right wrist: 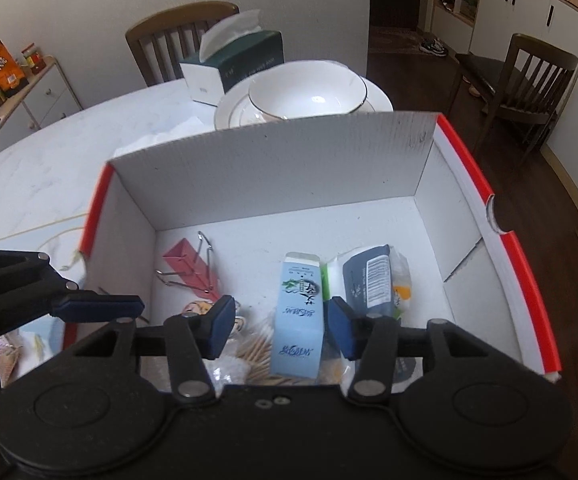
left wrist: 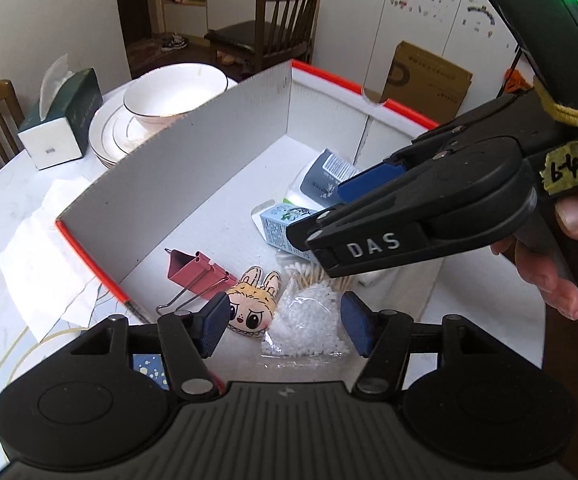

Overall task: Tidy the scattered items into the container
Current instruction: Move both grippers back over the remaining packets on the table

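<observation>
A white cardboard box with red rims (left wrist: 193, 160) (right wrist: 273, 164) stands on the table. Inside lie a red binder clip (left wrist: 197, 272) (right wrist: 187, 264), a bunny-face charm (left wrist: 251, 304), a bag of cotton swabs (left wrist: 309, 320), a light blue carton (left wrist: 279, 228) (right wrist: 299, 320) and a dark tissue packet (left wrist: 321, 180) (right wrist: 369, 276). My left gripper (left wrist: 285, 326) is open and empty above the charm and swabs. My right gripper (right wrist: 281, 330) is open above the blue carton, not gripping it; it also shows in the left wrist view (left wrist: 369, 220).
A white bowl on stacked plates (left wrist: 173, 96) (right wrist: 309, 96) and a green tissue box (left wrist: 63, 120) (right wrist: 237, 64) stand behind the box. A crumpled white tissue (left wrist: 45, 256) lies left of it. Wooden chairs (right wrist: 177, 36) stand around the table.
</observation>
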### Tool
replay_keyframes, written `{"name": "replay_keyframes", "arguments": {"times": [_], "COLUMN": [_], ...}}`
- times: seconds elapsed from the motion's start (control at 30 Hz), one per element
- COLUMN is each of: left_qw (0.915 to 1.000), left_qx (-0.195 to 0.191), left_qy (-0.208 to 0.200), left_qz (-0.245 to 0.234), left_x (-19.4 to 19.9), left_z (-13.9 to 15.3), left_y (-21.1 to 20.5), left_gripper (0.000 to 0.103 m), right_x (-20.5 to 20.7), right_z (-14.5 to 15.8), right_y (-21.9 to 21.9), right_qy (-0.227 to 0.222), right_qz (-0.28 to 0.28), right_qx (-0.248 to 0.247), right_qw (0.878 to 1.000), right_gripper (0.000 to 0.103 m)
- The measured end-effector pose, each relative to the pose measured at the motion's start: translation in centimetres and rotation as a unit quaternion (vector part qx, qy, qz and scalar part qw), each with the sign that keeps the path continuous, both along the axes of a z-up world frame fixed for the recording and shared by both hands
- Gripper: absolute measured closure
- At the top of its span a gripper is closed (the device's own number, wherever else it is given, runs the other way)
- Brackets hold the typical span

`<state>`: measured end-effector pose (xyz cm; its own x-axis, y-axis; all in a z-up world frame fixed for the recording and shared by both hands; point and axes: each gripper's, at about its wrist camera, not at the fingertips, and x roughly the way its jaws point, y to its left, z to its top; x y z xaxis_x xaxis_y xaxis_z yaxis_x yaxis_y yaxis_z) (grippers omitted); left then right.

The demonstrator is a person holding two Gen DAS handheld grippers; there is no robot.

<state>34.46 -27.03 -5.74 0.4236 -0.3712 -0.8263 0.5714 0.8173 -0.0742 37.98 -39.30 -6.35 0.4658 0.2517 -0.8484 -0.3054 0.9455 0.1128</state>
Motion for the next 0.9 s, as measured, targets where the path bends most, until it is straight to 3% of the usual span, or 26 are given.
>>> {"name": "replay_keyframes", "arguments": {"times": [0.5, 0.9], "left_qw": [0.9978, 0.9948], "left_qx": [-0.05, -0.077], "left_qy": [-0.042, -0.062], "left_qz": [0.014, 0.025], "left_x": [-3.5, -7.4], "left_z": [3.7, 5.8], "left_y": [4.7, 10.1], "left_gripper": [0.043, 0.043], "right_x": [-4.6, -9.5], "right_z": [3.9, 6.0], "right_y": [0.9, 4.8], "right_qy": [-0.039, -0.083], "right_qz": [0.011, 0.025], "right_qx": [0.016, 0.035], "right_qw": [0.999, 0.996], "right_gripper": [0.052, 0.043]}}
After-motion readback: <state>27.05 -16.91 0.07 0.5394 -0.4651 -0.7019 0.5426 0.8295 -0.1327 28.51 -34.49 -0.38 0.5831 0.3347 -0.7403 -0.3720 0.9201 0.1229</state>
